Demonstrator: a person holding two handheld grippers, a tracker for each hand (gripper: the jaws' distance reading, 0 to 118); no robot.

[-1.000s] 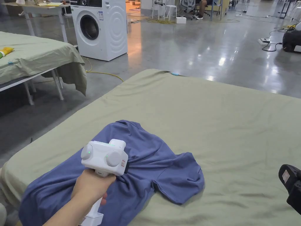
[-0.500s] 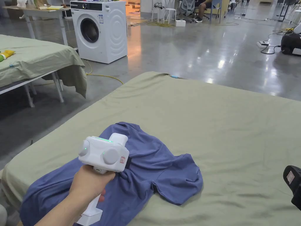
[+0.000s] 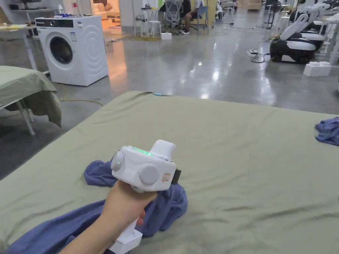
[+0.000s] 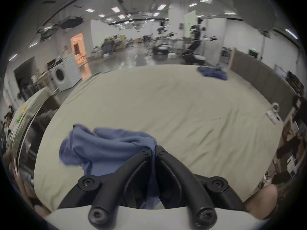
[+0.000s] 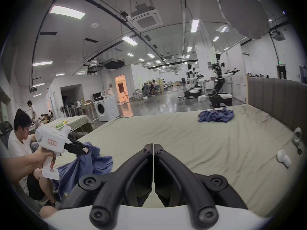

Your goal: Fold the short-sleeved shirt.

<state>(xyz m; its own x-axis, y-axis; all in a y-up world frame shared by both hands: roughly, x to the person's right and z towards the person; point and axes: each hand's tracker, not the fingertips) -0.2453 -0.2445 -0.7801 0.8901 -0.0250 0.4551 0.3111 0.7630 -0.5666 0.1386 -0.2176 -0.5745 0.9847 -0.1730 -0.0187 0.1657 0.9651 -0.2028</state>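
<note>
The blue short-sleeved shirt (image 3: 165, 208) hangs bunched near the front left of the bed sheet (image 3: 231, 139). My left gripper (image 3: 176, 176) holds it up, with both jaws pressed on a fold of the cloth. The left gripper view has the shirt (image 4: 106, 144) draped to the left of the pinching tips of the left gripper (image 4: 153, 150). In the right gripper view, the left gripper (image 5: 84, 150) holds the shirt (image 5: 93, 160) lifted off the sheet. My right gripper (image 5: 153, 146) is shut on nothing, over the bare sheet, to the right of the shirt.
Another blue garment (image 3: 327, 130) lies crumpled at the far right of the bed. A grey headboard (image 5: 279, 97) lines the right side, with a small white item (image 5: 284, 158) near it. A washing machine (image 3: 74, 49) and a covered table (image 3: 23, 86) stand left. A person (image 5: 20, 142) sits there.
My left gripper has risen and moved right with the shirt, which lay spread out and now hangs bunched. The head camera has swung right.
</note>
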